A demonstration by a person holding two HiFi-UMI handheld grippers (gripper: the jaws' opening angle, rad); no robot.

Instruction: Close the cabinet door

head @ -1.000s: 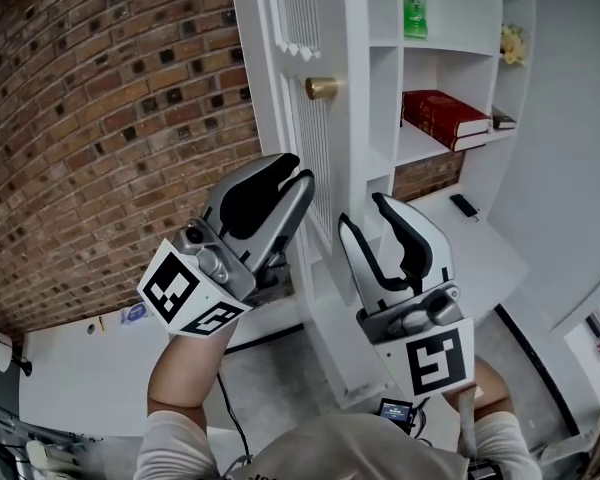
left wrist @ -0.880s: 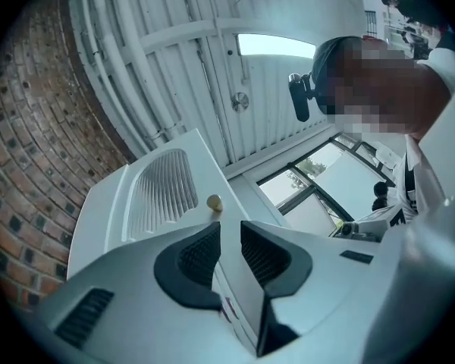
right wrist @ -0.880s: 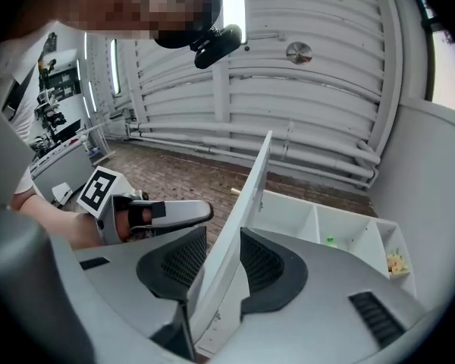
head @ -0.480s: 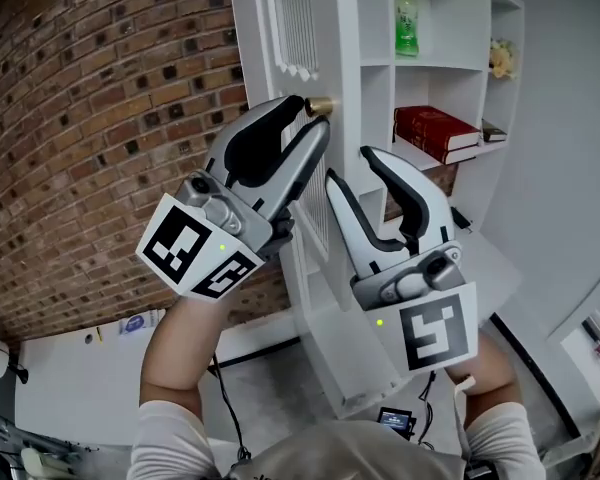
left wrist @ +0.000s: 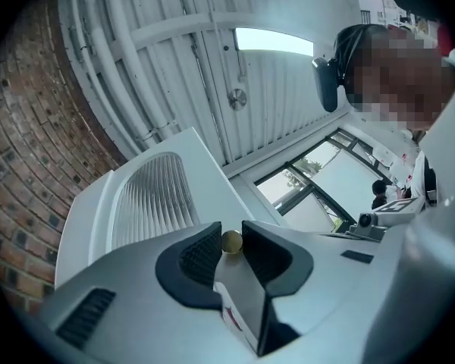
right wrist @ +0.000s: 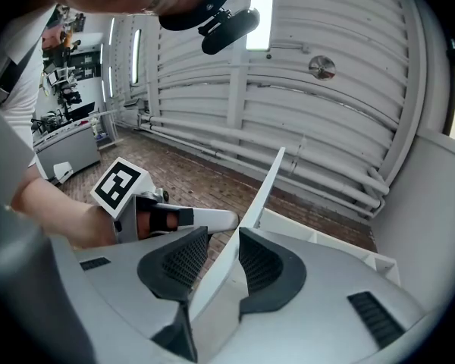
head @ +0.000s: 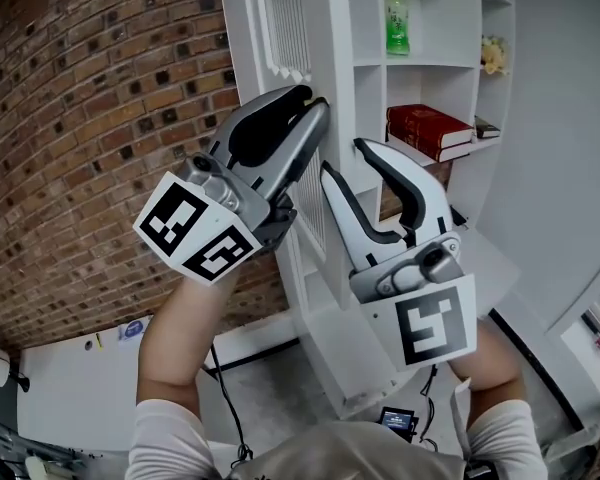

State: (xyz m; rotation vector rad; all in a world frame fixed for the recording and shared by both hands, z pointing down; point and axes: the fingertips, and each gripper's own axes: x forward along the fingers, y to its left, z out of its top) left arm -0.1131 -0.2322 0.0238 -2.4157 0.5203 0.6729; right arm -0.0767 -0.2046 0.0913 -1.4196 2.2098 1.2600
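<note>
The white cabinet door stands swung out from the shelf unit, with a ribbed panel on its face. Its small brass knob sits between the tips of my left gripper, whose jaws have just been closing and now touch the knob on both sides. In the head view the left gripper hides the knob. My right gripper straddles the door's thin free edge. Its jaws have just been closing a little, with the edge between them and a gap still showing at one pad.
Behind the door, open white shelves hold a green bottle and a red book. A brick wall runs along the left. A white ledge juts out low on the right.
Both grippers have risen along the door. The left one came up to the brass knob, which showed free above it before and is now covered by its jaws.
</note>
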